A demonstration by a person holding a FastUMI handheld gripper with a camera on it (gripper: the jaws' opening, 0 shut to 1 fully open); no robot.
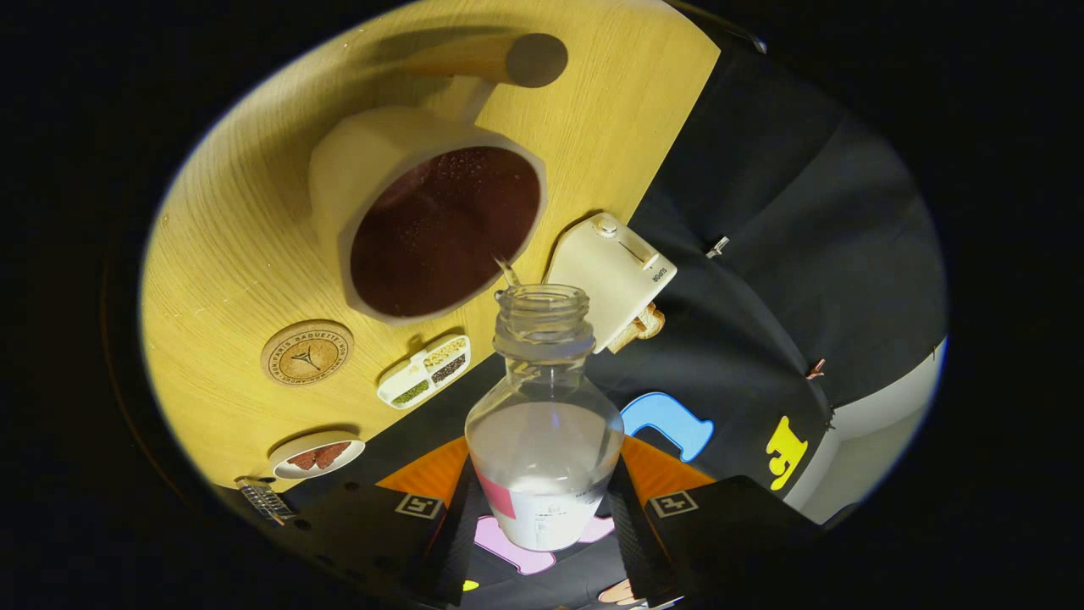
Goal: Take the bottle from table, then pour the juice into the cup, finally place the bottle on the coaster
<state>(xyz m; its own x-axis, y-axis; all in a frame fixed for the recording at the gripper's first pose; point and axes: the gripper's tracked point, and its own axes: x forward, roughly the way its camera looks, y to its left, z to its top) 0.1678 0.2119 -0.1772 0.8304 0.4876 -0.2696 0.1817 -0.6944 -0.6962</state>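
A: What had the gripper [542, 525] got hold of?

B: The clear bottle [544, 424]. Both fingers pressed its lower body, one each side, closed only to the bottle's width. It was uncapped, its mouth aimed toward eleven o'clock at the cup.

A: And the cup?

B: The white cup [428, 224] sat on the wooden table [237, 254], just beyond the bottle's mouth, full of dark juice. A thin thread of liquid showed between the mouth and the cup's rim.

A: The coaster?

B: The round cork coaster [306, 353] lay at about seven o'clock from the cup, apart from it, nothing on it.

A: Anything else?

B: A white toaster [611, 280] at three o'clock from the cup, a small divided dish [423, 371] near the coaster, and a butterfly dish [318, 455] further along.
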